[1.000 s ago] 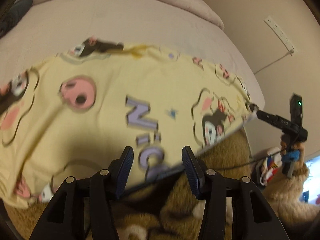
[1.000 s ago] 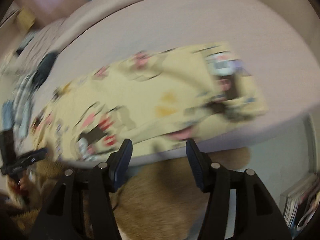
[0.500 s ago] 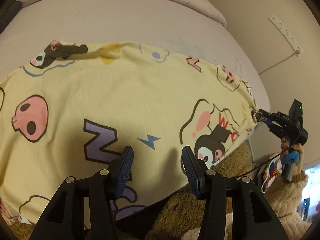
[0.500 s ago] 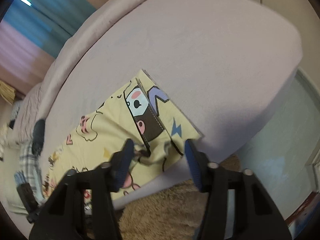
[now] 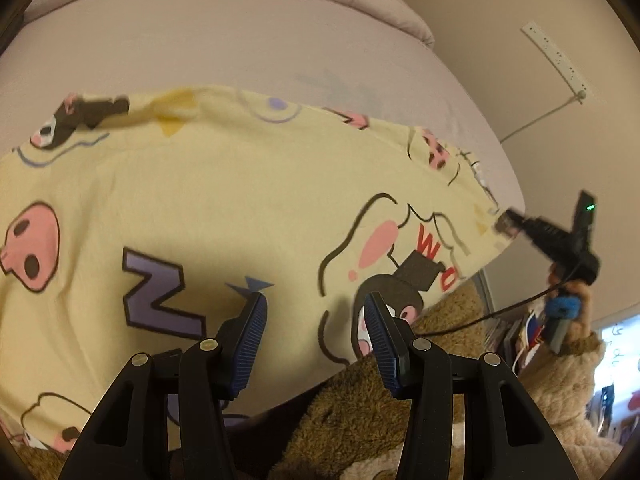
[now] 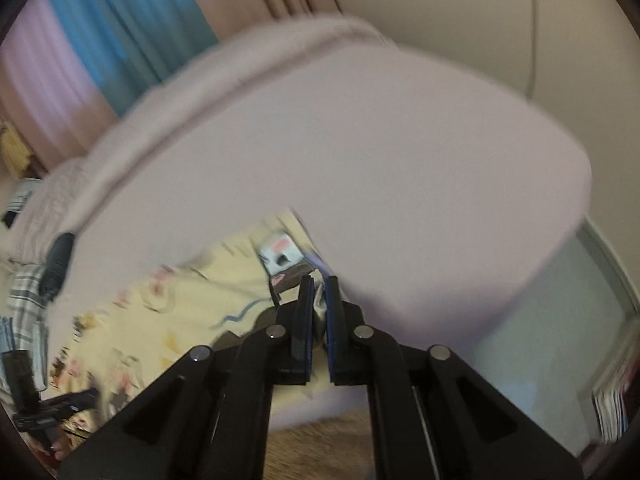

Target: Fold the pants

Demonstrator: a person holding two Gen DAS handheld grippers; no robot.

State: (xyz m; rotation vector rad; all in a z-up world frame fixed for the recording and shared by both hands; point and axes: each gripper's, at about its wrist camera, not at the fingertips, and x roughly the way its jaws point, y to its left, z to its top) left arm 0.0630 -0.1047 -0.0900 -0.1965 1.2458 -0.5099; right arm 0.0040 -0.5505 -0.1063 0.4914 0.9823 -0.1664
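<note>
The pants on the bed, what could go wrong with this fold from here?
1. The right gripper has just closed on only the corner of the pants; that thin pinch might slip once pulled.
2. The left gripper is open above the cloth, so lifting now would probably drag one end and skew the fold.
3. The pants lie at the edge of the bed; a tug could slide them off.

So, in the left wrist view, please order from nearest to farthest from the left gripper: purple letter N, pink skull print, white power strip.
From the left gripper:
1. Purple letter N printed on the pants, just left of the fingers.
2. Pink skull print, far left edge.
3. White power strip, on the wall, upper right.
</note>
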